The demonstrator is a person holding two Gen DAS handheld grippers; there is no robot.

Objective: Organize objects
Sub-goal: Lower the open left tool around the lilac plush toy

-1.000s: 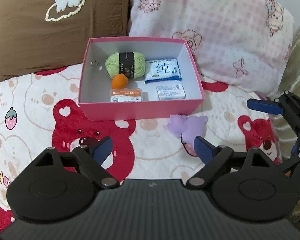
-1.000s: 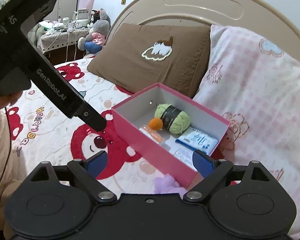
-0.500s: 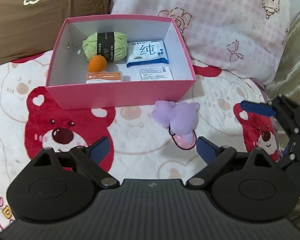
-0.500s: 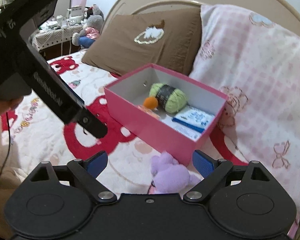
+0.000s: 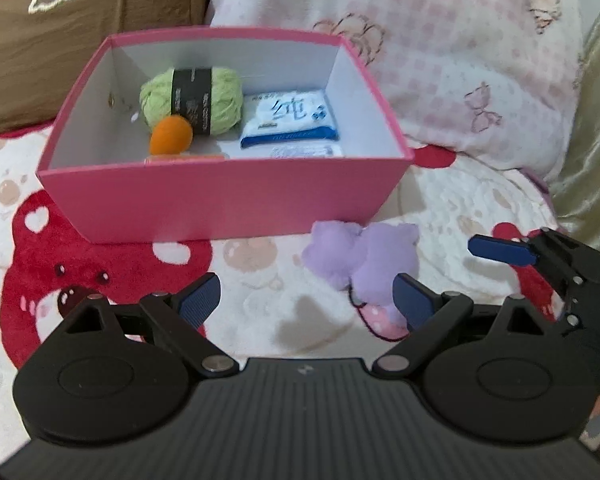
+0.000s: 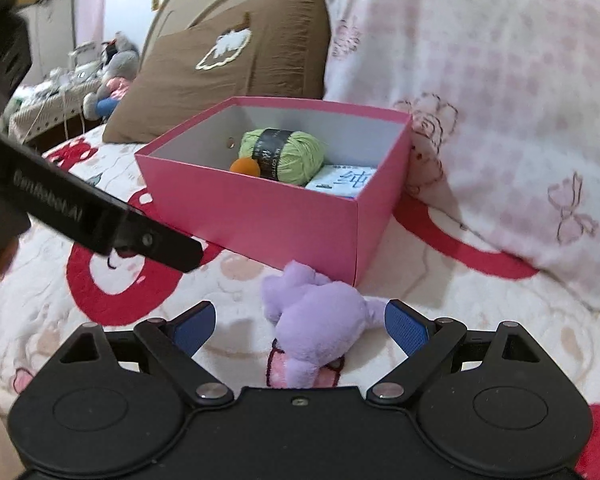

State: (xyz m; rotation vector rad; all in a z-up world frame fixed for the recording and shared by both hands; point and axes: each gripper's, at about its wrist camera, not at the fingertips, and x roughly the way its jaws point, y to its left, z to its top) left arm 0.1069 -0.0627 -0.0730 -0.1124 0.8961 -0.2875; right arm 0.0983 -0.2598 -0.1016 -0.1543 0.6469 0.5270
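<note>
Purple plush toy (image 6: pixel 320 328), judged light, soft and compressible, best gripped across its body by the right gripper (image 6: pixel 300 326), both grippers' jaws being spread apart, left gripper (image 5: pixel 306 300) included.

This is a bedroom in someone's home. Everything sits on a bed (image 6: pixel 440 264) spread with a white quilt printed with red cartoon bears, and a curved beige headboard (image 6: pixel 180 4) rises behind two pillows: a brown pillow (image 6: pixel 236 60) with an embroidered motif and a pink checked pillow (image 6: pixel 480 80) with little bears and bows. Off to the far side stands a cluttered side table (image 6: pixel 48 100) with a grey plush toy (image 6: pixel 116 64) leaning against it.
</note>
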